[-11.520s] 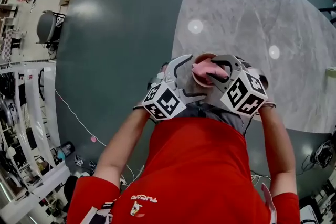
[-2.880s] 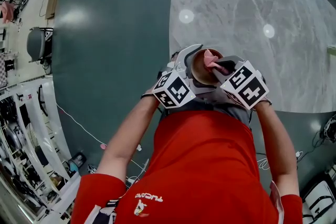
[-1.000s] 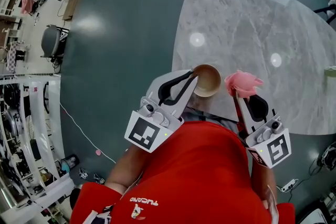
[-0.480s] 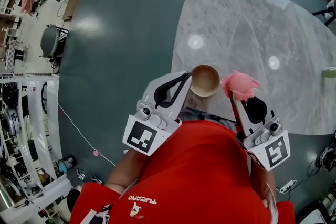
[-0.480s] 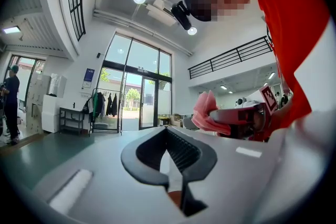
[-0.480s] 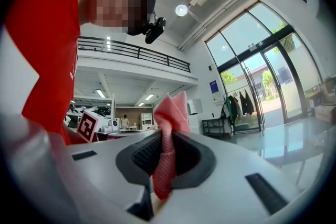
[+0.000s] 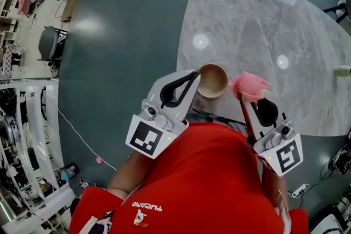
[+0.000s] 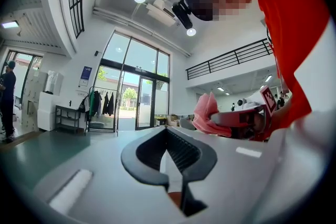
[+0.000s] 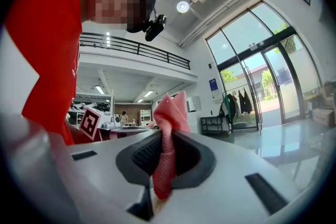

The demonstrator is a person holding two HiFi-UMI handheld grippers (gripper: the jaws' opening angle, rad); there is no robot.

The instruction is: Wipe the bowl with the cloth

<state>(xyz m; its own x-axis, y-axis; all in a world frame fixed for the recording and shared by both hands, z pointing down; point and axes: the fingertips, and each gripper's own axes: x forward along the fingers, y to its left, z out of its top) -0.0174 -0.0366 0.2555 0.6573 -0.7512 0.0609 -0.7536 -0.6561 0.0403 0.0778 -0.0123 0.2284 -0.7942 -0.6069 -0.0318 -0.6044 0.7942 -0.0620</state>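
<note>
Left hand-held gripper (image 7: 196, 79) on bowl (image 7: 213, 81) rim

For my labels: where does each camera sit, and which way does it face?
Head view: on the head, facing steeply down at bowl, cloth, marble table; red shirt, left gripper, right gripper show.
Left gripper view: rides it, facing level along shut jaws; red shirt shows.
Right gripper view: rides it, along jaws pinching cloth; shirt shows.
Shared: all show the cloth.

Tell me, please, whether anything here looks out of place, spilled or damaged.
Nothing stands out. The left gripper pinches the empty bowl by its rim, and the right gripper holds the bunched pink cloth clear of the bowl. No spill or damage shows.
</note>
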